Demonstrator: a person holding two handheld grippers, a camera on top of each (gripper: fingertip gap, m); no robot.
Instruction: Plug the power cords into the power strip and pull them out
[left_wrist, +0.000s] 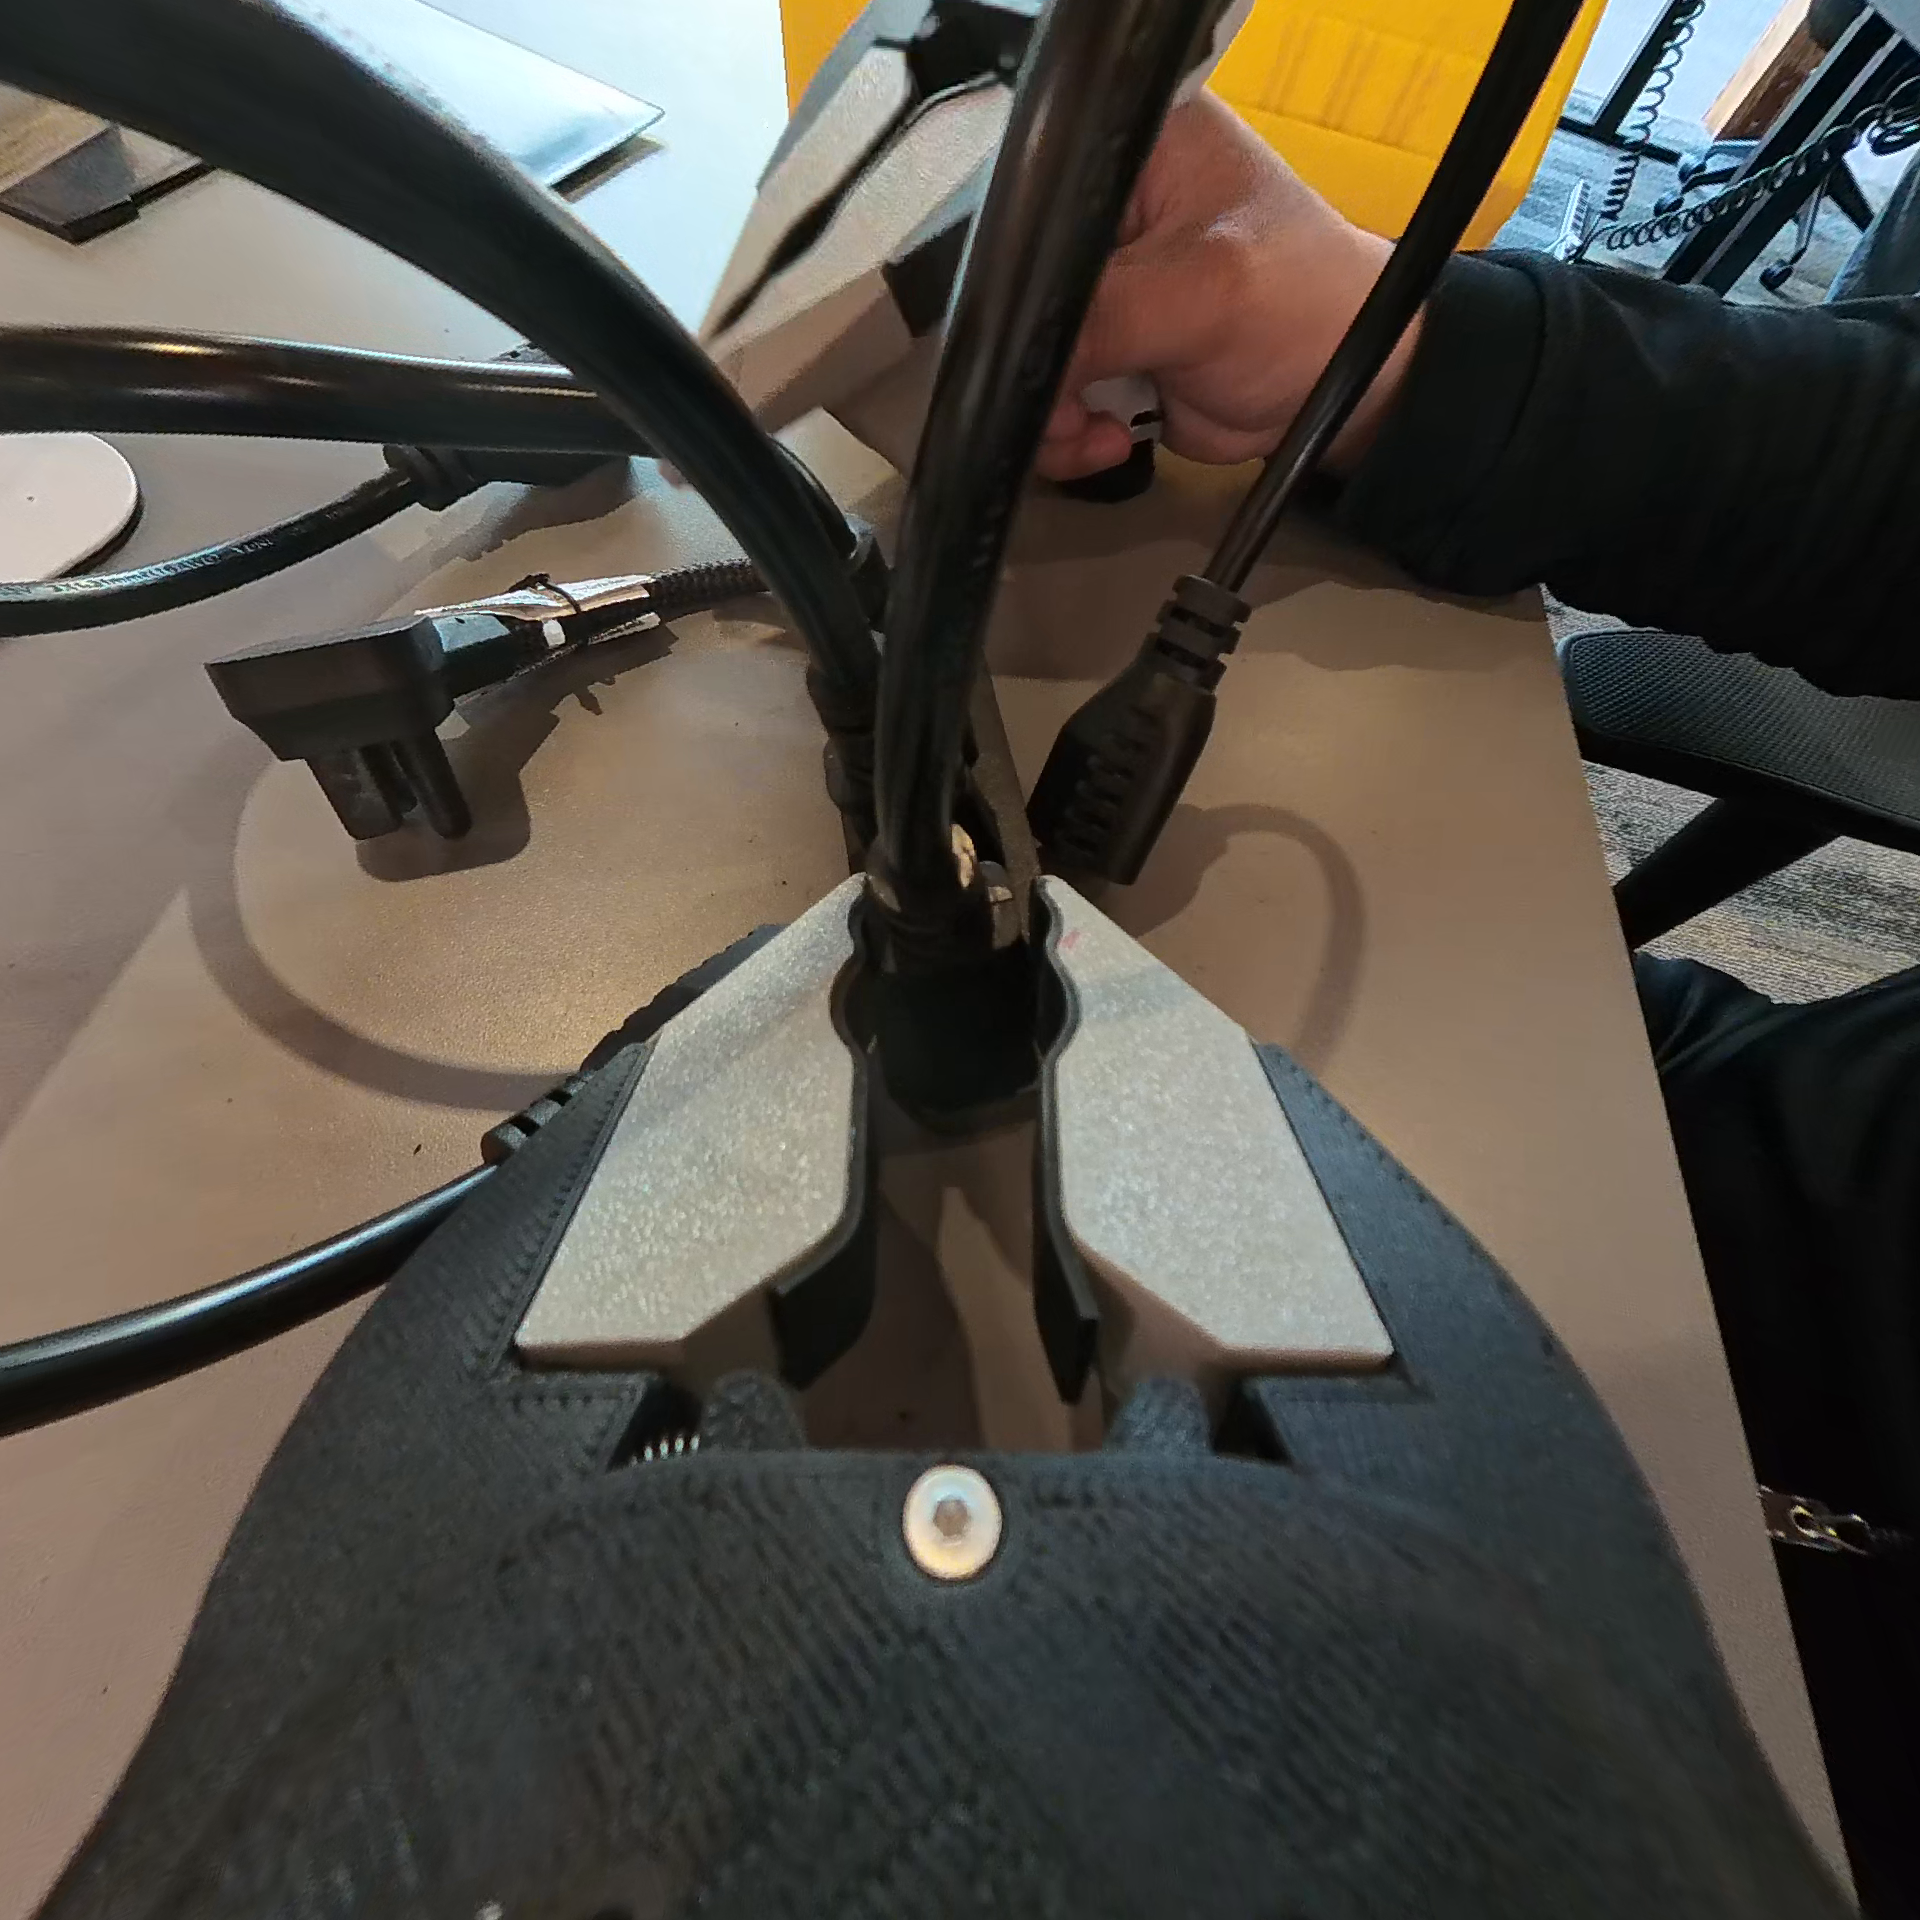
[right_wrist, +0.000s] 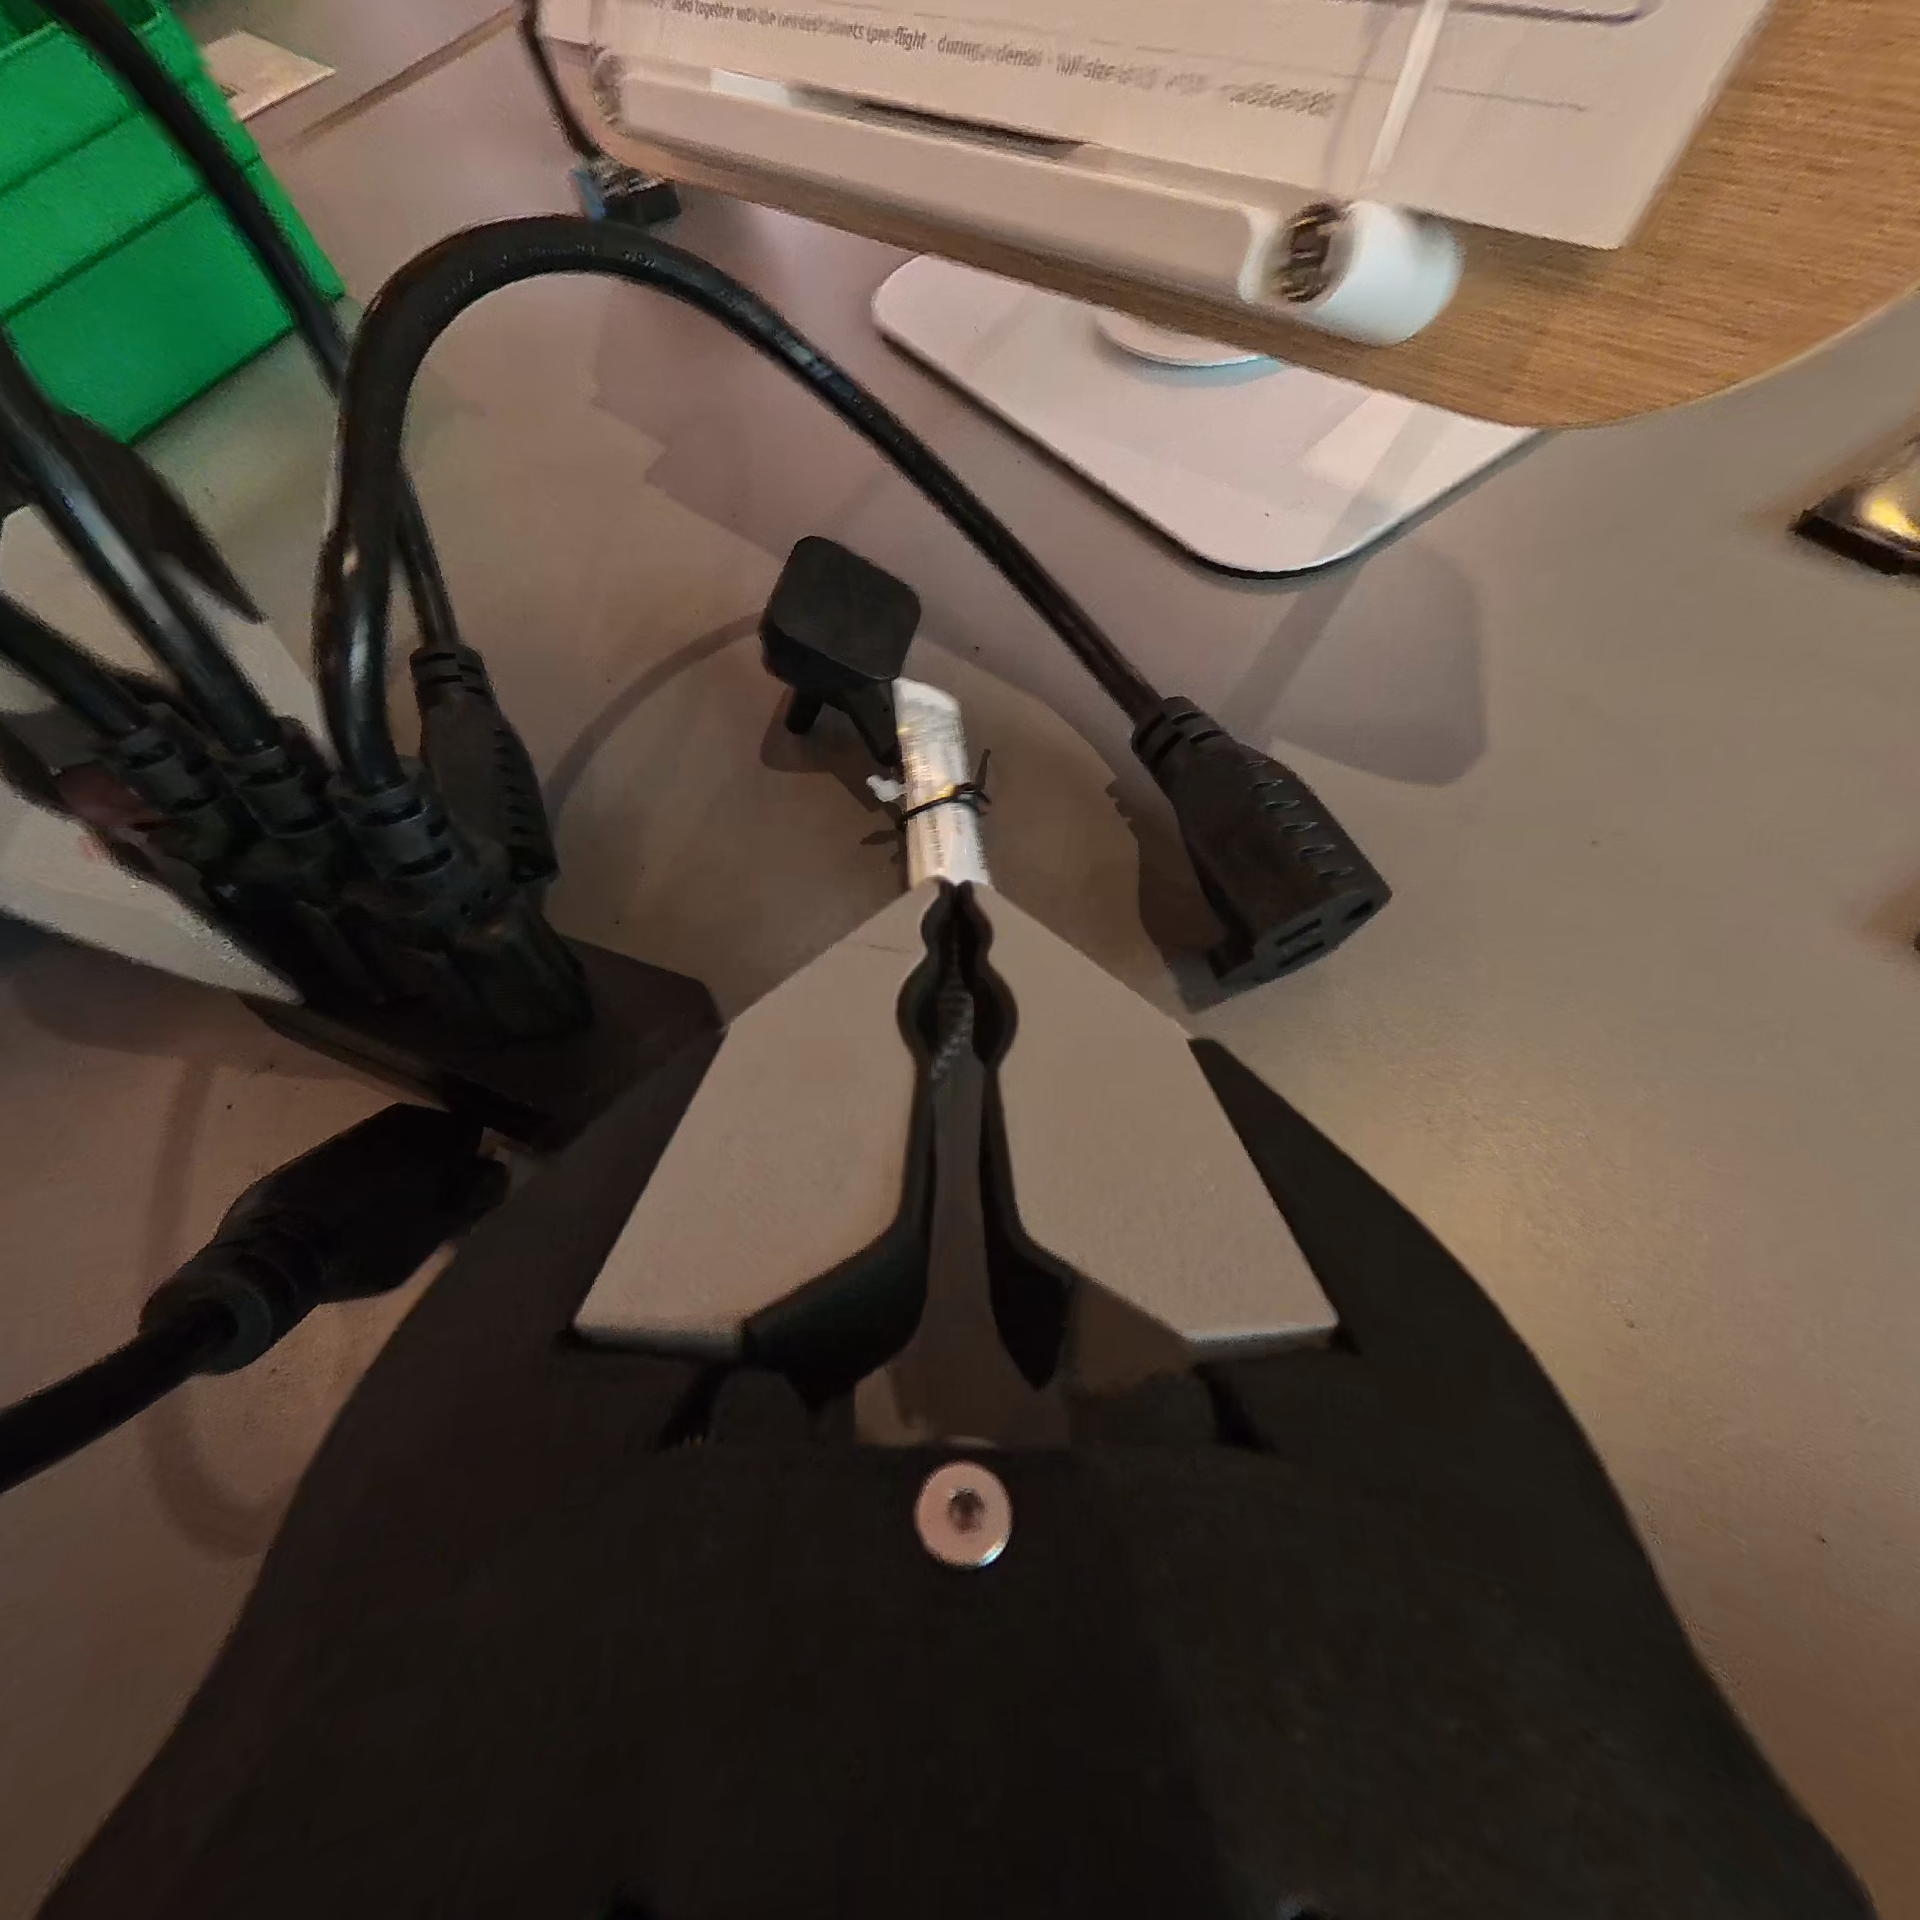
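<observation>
My left gripper (left_wrist: 951, 904) is shut on the black power strip (left_wrist: 951, 1023), seen end-on, with several black cords (left_wrist: 997, 416) rising from it. In the right wrist view the strip (right_wrist: 582, 1029) lies at the left with several plugs (right_wrist: 416, 862) seated in it. My right gripper (right_wrist: 958, 904) is shut on the braided cord (right_wrist: 951, 1023) of a flat black plug (right_wrist: 842, 623) that lies loose on the table, with white labels (right_wrist: 935, 790) on its cord. That plug also shows in the left wrist view (left_wrist: 332, 707).
A black socket end (right_wrist: 1278, 862) of a short cord lies right of my right gripper, also in the left wrist view (left_wrist: 1127, 769). A white stand base (right_wrist: 1247, 436) and green boxes (right_wrist: 125, 260) stand behind. The table edge (left_wrist: 1590, 831) and a chair (left_wrist: 1745, 717) are at the right. Some 12 cm of space lies between my two pairs of fingers.
</observation>
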